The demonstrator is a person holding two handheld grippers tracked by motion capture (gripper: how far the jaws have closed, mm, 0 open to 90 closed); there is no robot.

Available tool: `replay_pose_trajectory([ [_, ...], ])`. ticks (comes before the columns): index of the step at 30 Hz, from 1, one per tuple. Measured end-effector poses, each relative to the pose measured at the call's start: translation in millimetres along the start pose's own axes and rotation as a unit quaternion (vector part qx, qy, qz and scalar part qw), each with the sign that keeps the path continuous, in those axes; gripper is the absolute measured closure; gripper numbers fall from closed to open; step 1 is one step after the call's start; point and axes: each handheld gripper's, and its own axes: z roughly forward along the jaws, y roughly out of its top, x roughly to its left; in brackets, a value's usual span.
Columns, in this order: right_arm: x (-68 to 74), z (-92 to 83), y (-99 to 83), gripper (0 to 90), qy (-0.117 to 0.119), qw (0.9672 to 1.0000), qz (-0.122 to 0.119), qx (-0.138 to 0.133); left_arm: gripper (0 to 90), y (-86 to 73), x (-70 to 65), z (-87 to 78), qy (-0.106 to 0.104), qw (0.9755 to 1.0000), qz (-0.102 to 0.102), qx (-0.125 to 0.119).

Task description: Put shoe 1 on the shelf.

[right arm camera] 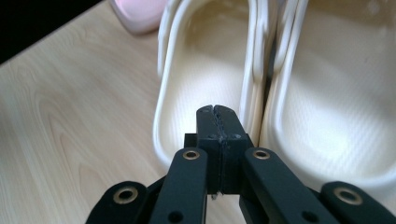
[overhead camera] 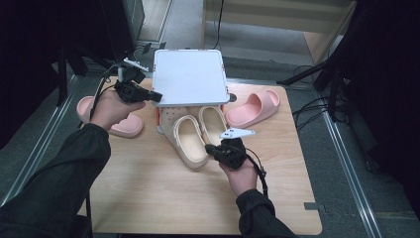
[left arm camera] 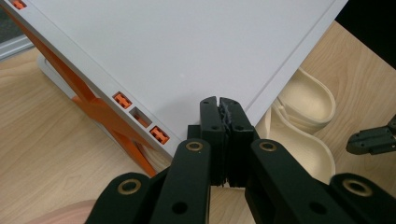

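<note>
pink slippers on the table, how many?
2: one pink slipper right of the white lid, the other pink slipper at the left edge, partly hidden by the left hand.

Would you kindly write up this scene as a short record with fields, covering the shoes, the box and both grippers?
surface: wooden table
box: white lid raised, orange hinge fittings at its edge
cream clogs: pair side by side, toes under the lid
pink slippers: one right of the box, one left by the person's left hand
left gripper: jaws shut, at the lid's corner
right gripper: jaws shut, nothing between them, at the heel rims of the clogs
</note>
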Motion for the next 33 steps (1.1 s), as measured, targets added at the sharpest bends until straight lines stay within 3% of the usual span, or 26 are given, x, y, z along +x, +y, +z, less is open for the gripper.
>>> replay_pose_trajectory([
  [7, 8.3, -3.7, -30.4, 90.0, 0.015, 0.9998, -0.006, 0.006, 88.5, 0.5, -1.1, 0.1, 0.003, 1.0, 0.0, 0.002],
  [11, 13.6, 2.1, -41.8, 90.0, 0.023, 0.9993, -0.009, 0.027, 88.6, 1.1, -2.4, 0.1, 0.008, 0.9999, 0.005, 0.005],
  [13, 15.5, 4.9, -44.4, 90.0, 0.022, 0.9989, -0.021, 0.034, 88.6, 1.8, -2.8, 0.2, 0.009, 0.9999, 0.005, 0.008],
  [16, 16.6, 10.2, -45.7, 90.0, 0.013, 0.9981, -0.036, 0.048, 88.6, 2.9, -2.4, 0.2, 0.008, 0.9999, 0.003, 0.012],
  [21, 15.0, 17.9, -42.3, 90.0, -0.005, 0.9979, -0.04, 0.051, 89.1, 3.9, -4.9, 0.6, 0.015, 0.9997, 0.01, 0.016],
  [33, 19.4, 30.6, -22.8, 90.0, 0.011, 0.9993, -0.027, 0.021, 89.3, 4.8, -5.7, 1.3, 0.014, 0.9997, 0.01, 0.019],
])
